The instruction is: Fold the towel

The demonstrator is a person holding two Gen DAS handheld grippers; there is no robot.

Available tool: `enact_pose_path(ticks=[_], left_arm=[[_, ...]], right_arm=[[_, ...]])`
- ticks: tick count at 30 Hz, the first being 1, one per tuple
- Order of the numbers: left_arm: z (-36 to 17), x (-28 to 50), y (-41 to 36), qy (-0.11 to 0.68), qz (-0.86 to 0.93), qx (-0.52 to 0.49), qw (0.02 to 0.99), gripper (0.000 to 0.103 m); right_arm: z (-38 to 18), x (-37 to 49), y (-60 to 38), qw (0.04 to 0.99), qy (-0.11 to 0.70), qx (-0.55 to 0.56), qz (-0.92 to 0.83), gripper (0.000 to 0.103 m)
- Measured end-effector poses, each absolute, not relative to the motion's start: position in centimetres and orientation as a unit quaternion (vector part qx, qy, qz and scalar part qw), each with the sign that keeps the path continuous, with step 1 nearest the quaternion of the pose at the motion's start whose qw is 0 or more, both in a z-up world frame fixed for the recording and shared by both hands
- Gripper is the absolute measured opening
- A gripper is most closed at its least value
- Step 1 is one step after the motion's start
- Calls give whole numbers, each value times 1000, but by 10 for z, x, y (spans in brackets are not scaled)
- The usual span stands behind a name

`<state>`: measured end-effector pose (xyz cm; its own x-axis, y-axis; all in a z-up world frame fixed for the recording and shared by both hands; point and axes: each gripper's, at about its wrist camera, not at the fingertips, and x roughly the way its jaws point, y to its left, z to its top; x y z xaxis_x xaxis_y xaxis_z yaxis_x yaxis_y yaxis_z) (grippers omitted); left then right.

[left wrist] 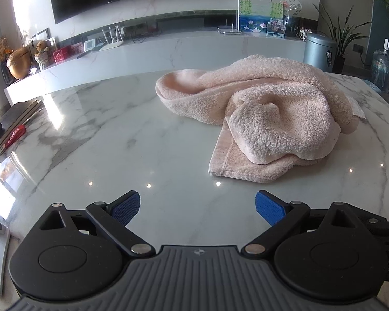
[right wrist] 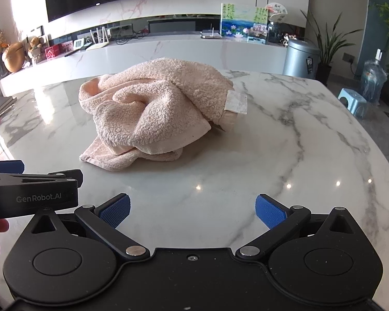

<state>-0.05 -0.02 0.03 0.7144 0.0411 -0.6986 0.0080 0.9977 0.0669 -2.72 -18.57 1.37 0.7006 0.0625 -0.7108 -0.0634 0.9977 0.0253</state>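
Observation:
A fluffy pink towel [left wrist: 259, 108] lies crumpled in a heap on the white marble table [left wrist: 111, 134]; one flat hemmed corner sticks out toward me. In the right wrist view the same towel [right wrist: 155, 108] sits ahead and to the left, with a white label [right wrist: 236, 102] on its right side. My left gripper [left wrist: 197, 207] hovers over bare marble short of the towel, open, nothing between its blue pads. My right gripper [right wrist: 192, 210] is also open and empty, a little back from the towel. The left gripper's body [right wrist: 31, 194] shows at the left edge of the right wrist view.
Books and a red pen [left wrist: 13, 134] lie at the table's left edge. Behind the table runs a long white TV bench [left wrist: 168, 49] with ornaments and a router. A grey bin [left wrist: 319, 51], plants, a water jug [right wrist: 373, 77] and a blue stool [right wrist: 352, 101] stand at the right.

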Motion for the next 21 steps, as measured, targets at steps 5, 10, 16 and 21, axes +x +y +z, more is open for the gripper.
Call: enact_pose_path(ticks=[5, 10, 16, 21], left_arm=[[4, -9, -8, 371, 5, 38, 928, 97], [-2, -2, -6, 401, -5, 15, 916, 97], [-2, 3, -1, 404, -4, 3, 915, 97], [-3, 2, -3, 402, 7, 11, 915, 97]], right_arm=[[13, -28, -187, 921, 388, 9, 35, 103], [12, -28, -189, 920, 390, 19, 35, 103], [7, -24, -191, 919, 393, 16, 30, 103], [6, -22, -189, 919, 394, 9, 30, 103]])
